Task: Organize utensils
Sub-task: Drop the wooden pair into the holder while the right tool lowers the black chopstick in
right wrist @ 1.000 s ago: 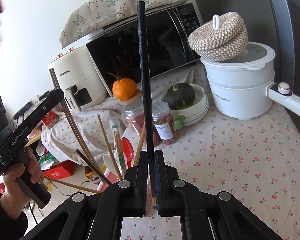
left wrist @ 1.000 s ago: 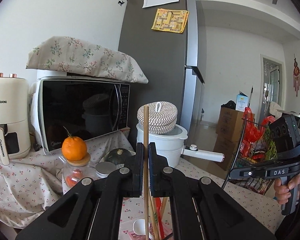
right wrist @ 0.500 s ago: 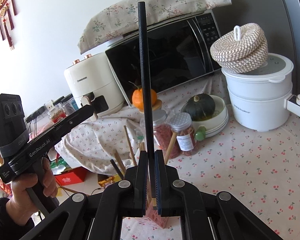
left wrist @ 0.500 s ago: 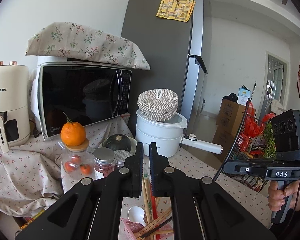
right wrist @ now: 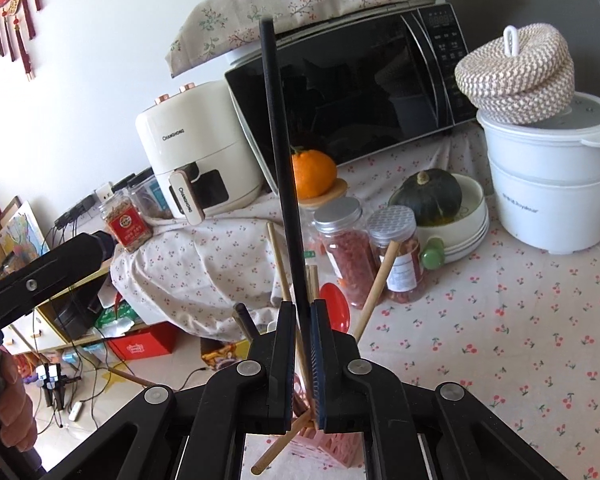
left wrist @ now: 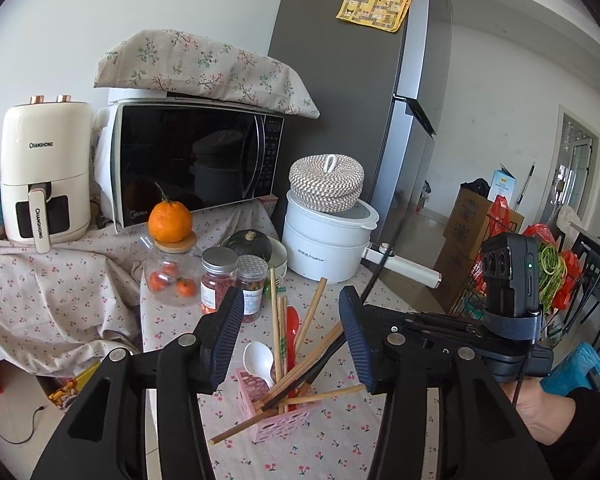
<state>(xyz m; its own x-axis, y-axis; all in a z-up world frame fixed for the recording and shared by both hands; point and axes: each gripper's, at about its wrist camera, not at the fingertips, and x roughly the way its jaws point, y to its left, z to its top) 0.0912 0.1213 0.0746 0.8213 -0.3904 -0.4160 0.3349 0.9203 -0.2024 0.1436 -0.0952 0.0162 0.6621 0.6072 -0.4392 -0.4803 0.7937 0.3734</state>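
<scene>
The right tool (right wrist: 302,360) is clamped narrowly on a long black chopstick (right wrist: 278,168) that stands nearly upright, its top leaning towards eleven o'clock in the right wrist view; the left tool (left wrist: 292,336) has its jaws spread wide and grips nothing, poised above the small pink perforated plastic basket (left wrist: 278,412) on the cherry-print worktop (right wrist: 520,340); that basket, at six o'clock in the left wrist view, is crowded with wooden chopsticks (left wrist: 276,320) fanned towards twelve and two, a white plastic spoon (left wrist: 260,362) and a red plastic spoon (left wrist: 292,322). The likely trouble: the light basket could tip if the black chopstick is pushed in against the leaning sticks; one wooden stick (left wrist: 252,424) pokes out low at seven o'clock and may slide onto the cloth; a thin, smooth stick pinched low could also pivot in the grip.
</scene>
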